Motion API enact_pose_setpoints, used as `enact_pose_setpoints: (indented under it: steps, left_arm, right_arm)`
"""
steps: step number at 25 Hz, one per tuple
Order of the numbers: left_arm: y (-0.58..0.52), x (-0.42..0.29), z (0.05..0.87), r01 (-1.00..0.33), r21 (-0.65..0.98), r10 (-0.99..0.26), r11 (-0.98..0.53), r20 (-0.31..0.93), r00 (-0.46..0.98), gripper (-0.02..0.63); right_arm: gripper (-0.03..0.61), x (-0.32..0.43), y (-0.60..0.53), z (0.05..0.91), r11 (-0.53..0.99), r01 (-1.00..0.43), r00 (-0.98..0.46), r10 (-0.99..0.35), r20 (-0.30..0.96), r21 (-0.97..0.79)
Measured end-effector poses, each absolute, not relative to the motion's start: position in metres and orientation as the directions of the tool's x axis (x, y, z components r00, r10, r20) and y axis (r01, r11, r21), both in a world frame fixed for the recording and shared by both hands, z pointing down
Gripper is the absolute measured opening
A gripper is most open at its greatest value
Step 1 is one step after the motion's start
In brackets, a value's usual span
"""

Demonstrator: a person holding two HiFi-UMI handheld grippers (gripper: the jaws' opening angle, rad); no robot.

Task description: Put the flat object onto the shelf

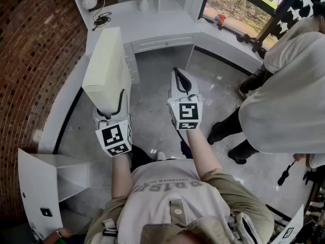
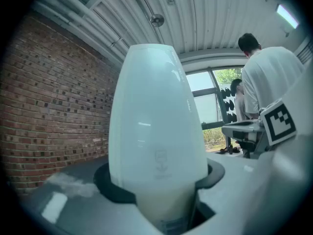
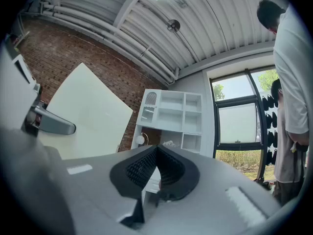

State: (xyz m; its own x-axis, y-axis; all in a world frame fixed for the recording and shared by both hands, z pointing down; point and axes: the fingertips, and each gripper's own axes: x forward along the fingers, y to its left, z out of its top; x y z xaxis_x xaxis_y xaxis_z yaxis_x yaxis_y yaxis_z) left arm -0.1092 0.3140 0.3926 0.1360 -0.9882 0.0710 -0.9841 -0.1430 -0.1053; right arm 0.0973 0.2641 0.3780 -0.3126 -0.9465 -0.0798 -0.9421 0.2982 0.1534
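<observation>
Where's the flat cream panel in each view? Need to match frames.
Head view: flat cream panel left of centre, standing on edge.
Left gripper view: it fills the centre, clamped between the jaws.
Right gripper view: it sits at the left, broad face showing.
Shared landmark: brick wall, beside or behind the panel in all three.

Print on the shirt (image 1: 167, 186) too blurred to read

A white desk (image 1: 167, 25) bears a globe lamp (image 1: 90, 1), a flower vase (image 1: 143, 3) and cables (image 1: 101, 20).
</observation>
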Motion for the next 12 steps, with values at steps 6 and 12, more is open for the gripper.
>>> enact_pose_setpoints:
  steps: [6, 12]
  left_arm:
    - [0.3117, -0.1094, 0.3929, -0.986, -0.103, -0.990, -0.129, 0.068, 0.122, 0.308]
    - [0.3079, -0.1081, 0.3931, -0.987, -0.101, -0.991, -0.124, 0.065, 0.118, 0.308]
  right_arm:
    - [-0.002, 0.0992, 0.2618, 0.3769, 0.299, -0.941, -0.314, -0.946, -0.082, 0.157]
    - [-0.002, 0.0985, 0.2594, 0.3765, 0.307, -0.938, -0.323, -0.943, -0.082, 0.164]
